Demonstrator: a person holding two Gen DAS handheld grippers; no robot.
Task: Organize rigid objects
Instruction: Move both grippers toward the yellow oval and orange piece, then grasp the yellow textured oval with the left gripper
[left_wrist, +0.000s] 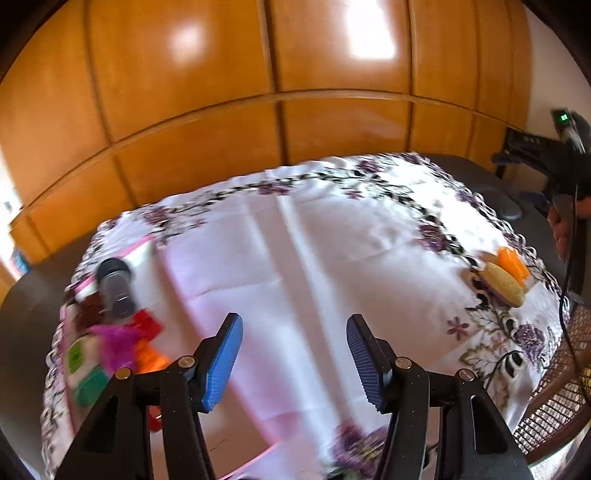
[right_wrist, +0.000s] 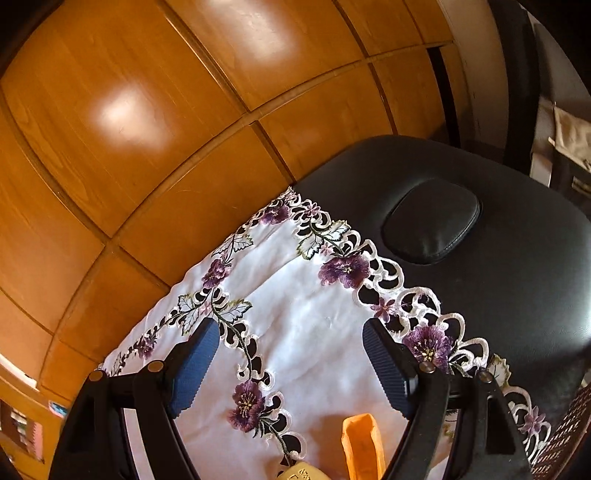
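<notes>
My left gripper (left_wrist: 294, 354) is open and empty above the white embroidered cloth (left_wrist: 295, 258). At the left lies a blurred pile: a dark grey jar (left_wrist: 115, 284) on its side, a red piece (left_wrist: 147, 324), a magenta piece (left_wrist: 116, 341), orange pieces (left_wrist: 151, 360) and green-and-white blocks (left_wrist: 86, 373). At the right edge lie a tan oval object (left_wrist: 504, 284) and an orange piece (left_wrist: 511, 262). My right gripper (right_wrist: 290, 365) is open and empty over the cloth's corner (right_wrist: 303, 332). An orange piece (right_wrist: 362, 446) and a tan object (right_wrist: 303, 472) lie just below its fingers.
The cloth covers a black padded table (right_wrist: 480, 258) with a raised oval cushion (right_wrist: 430, 221). Wooden wardrobe doors (left_wrist: 258, 92) stand behind. A wicker basket rim (left_wrist: 554, 406) is at the right. The other handheld gripper (left_wrist: 561, 155) shows at the far right of the left wrist view.
</notes>
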